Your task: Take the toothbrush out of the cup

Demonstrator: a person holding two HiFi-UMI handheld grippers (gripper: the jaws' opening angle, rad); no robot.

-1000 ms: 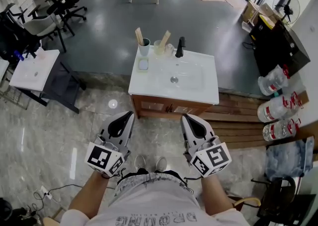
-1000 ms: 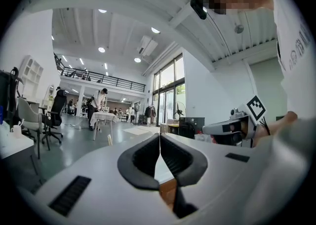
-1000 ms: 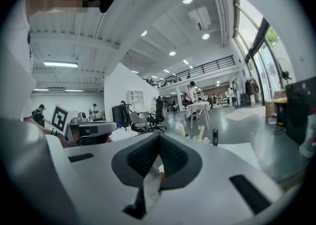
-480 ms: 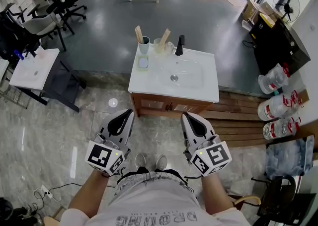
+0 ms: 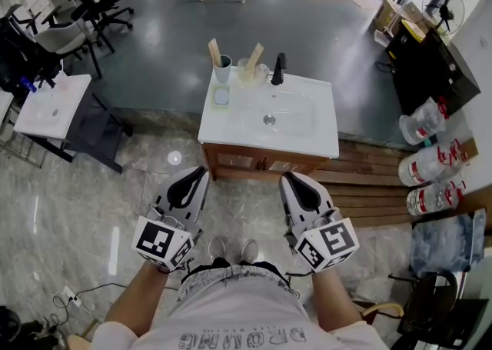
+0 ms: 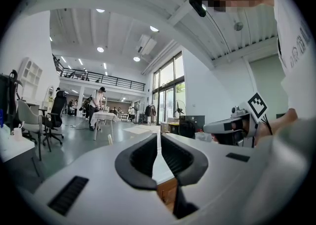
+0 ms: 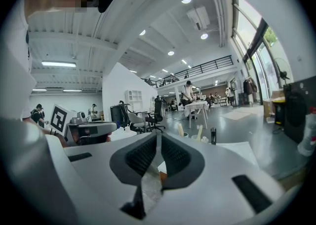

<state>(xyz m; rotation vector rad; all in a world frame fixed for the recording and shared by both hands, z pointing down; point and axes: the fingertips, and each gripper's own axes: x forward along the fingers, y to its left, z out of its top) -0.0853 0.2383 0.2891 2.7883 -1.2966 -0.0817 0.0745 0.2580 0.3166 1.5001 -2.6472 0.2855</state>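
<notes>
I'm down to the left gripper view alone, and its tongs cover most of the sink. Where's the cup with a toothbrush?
Observer: On the head view, a pale blue cup holding a tan toothbrush stands at the back left corner of the countertop.
Operator: Is it the only cup there?
Observer: No, a clear cup with another toothbrush stands just to its right, between it and the black faucet.
Operator: How do the right tongs stand?
Observer: The right tongs have just been opening a crack, with nothing between them.
</notes>
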